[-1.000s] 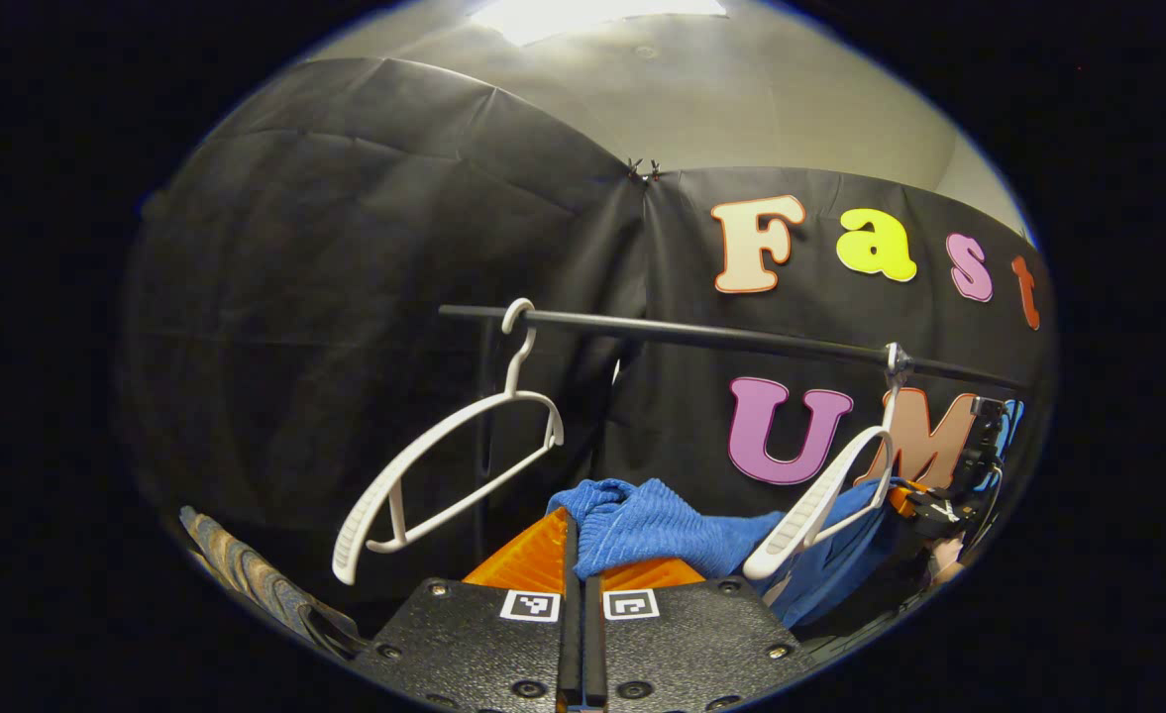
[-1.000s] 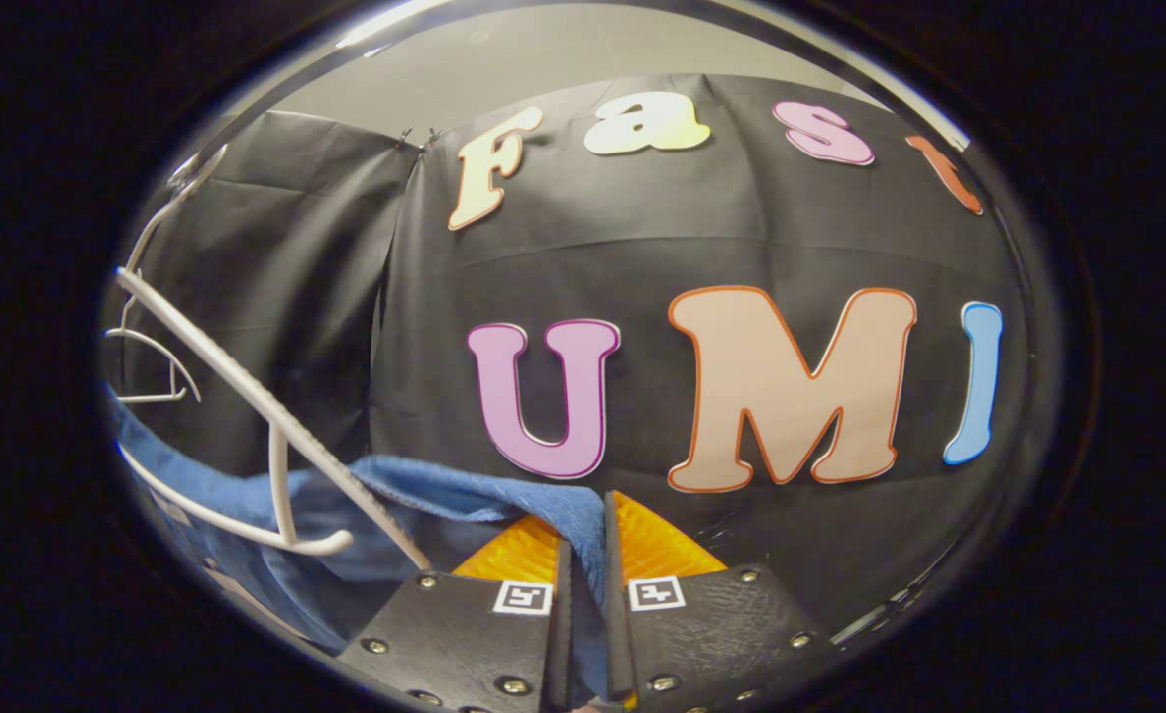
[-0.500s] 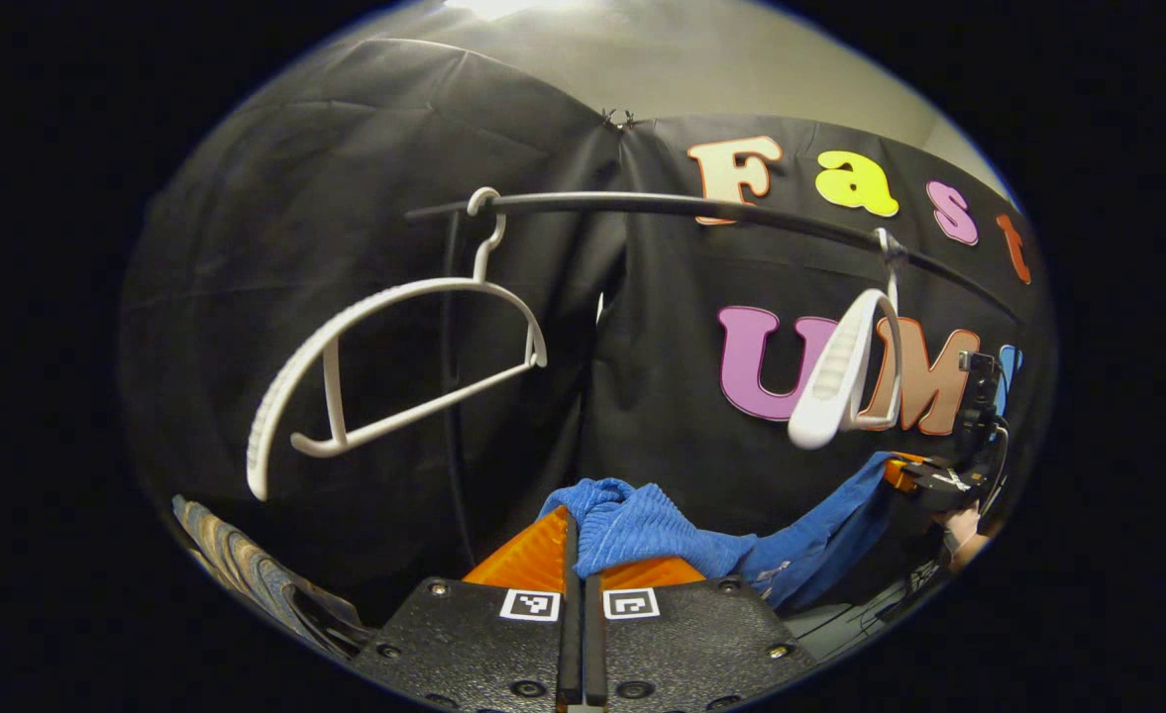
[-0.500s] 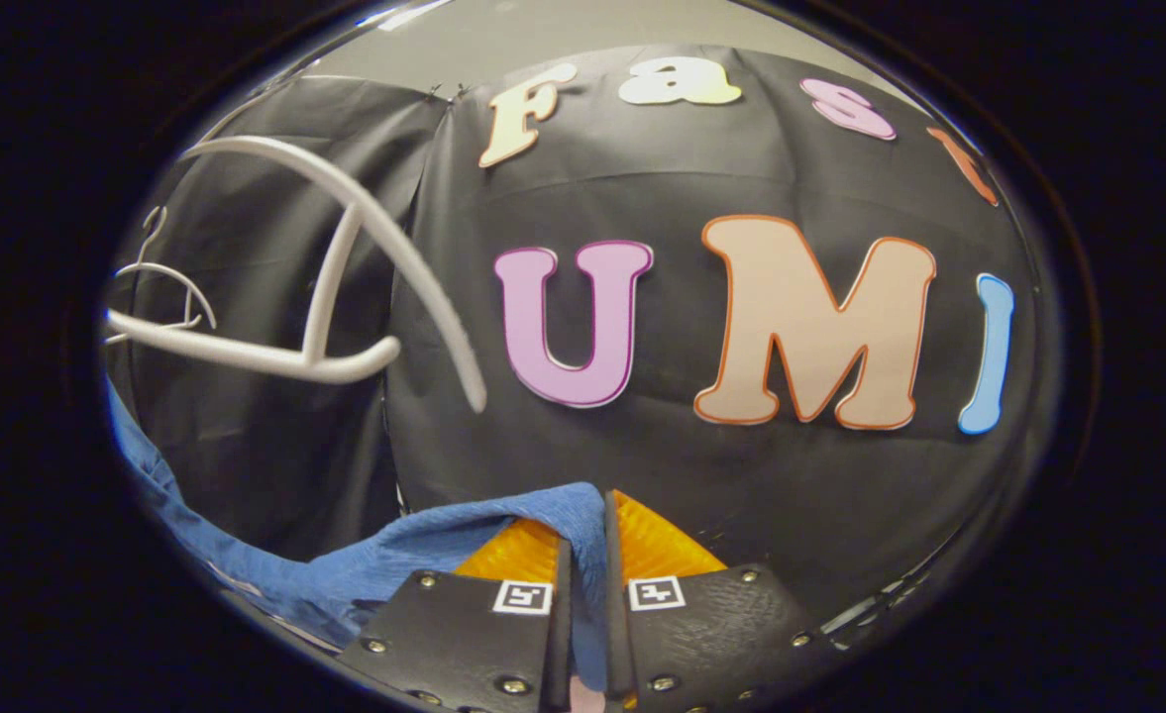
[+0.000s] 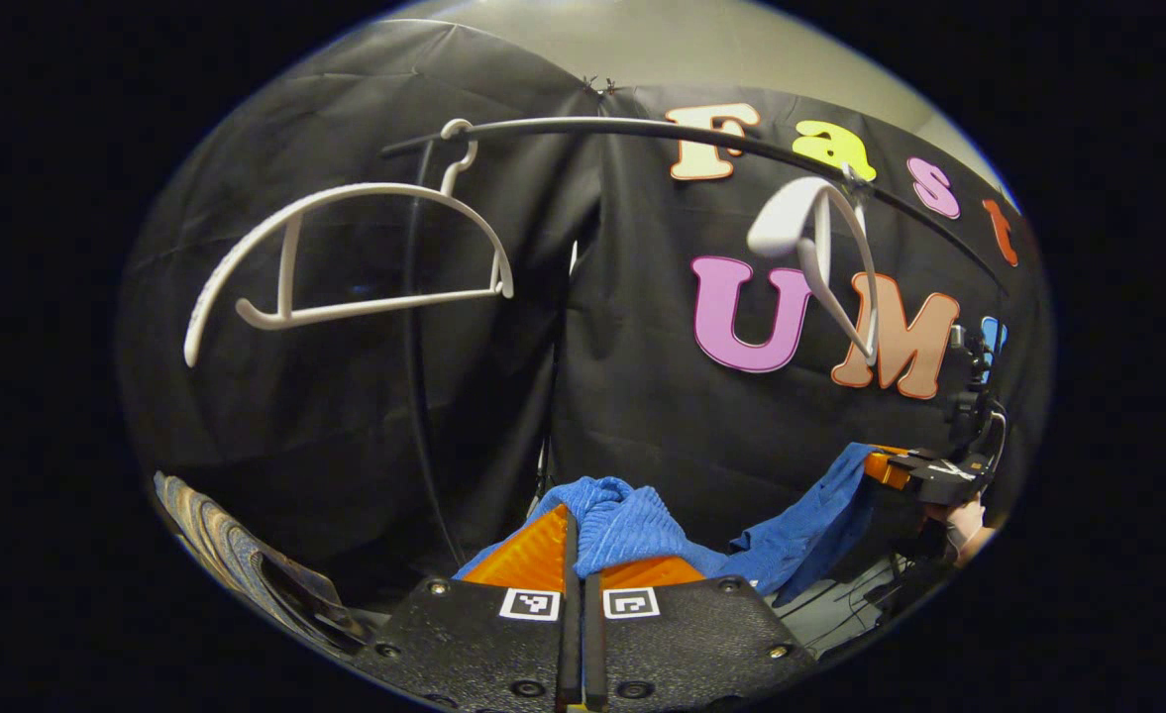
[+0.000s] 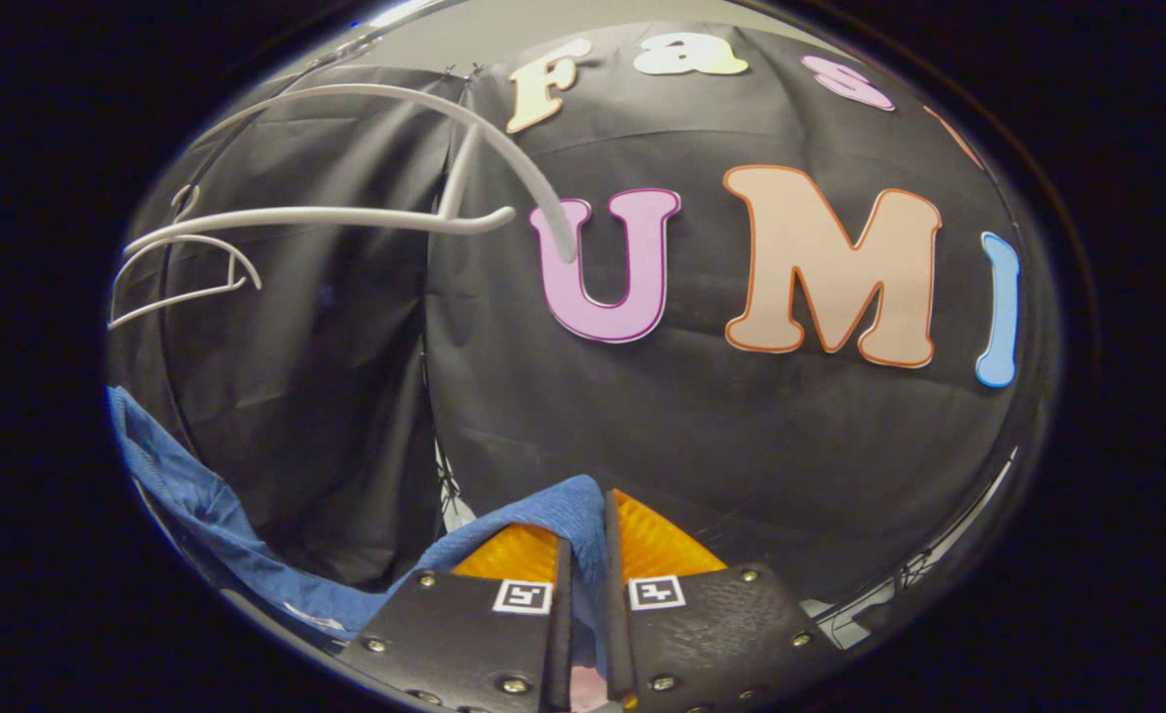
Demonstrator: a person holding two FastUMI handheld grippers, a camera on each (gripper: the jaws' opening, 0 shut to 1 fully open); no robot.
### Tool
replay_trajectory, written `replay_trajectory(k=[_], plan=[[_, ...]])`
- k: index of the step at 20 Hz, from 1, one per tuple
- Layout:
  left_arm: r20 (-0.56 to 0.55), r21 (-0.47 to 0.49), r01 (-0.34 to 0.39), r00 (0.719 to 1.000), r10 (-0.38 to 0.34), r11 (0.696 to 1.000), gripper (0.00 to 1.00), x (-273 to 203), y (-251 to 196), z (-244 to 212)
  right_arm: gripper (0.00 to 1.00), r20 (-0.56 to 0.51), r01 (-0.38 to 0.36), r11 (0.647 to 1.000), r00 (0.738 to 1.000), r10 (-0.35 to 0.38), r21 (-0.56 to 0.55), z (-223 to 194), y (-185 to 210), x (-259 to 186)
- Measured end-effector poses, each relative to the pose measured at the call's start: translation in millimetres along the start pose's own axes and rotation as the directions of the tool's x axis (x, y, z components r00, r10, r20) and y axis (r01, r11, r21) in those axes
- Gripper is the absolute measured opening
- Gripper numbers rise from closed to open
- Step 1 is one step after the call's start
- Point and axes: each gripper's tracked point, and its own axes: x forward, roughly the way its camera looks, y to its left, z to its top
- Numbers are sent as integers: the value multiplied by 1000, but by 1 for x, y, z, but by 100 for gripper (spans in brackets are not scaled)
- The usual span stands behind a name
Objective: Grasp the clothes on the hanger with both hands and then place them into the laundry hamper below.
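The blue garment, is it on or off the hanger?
Off. The blue garment hangs between both grippers, below the bare white hanger on the rail.

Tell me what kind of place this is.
Likely a staged recording booth: black cloth wall, a clothes rail with two bare white hangers, and a blue garment held between both hand-held grippers.

Recording booth: black cloth wall (image 5: 642,416) around me, dark clothes rail (image 5: 583,126) overhead, two bare white hangers (image 5: 345,257).
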Motion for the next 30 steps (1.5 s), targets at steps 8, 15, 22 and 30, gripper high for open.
replay_trajectory(k=[8, 15, 22, 30], plan=[[-47, 135, 175, 984, -170, 975, 2, 6, -67, -22, 14, 21, -41, 999, 999, 41, 18, 10, 26, -45], [-43, 175, 331, 943, -329, 927, 2, 17, -129, -16, 14, 61, -67, 997, 996, 66, 28, 26, 44, -79], [-68, 159, 469, 883, -465, 869, 2, 35, -186, -20, 14, 61, -102, 994, 993, 100, 44, 24, 56, -98], [-114, 158, 556, 831, -544, 816, 2, 67, -244, -40, 14, 0, -131, 990, 991, 132, 50, -9, 70, -99]])
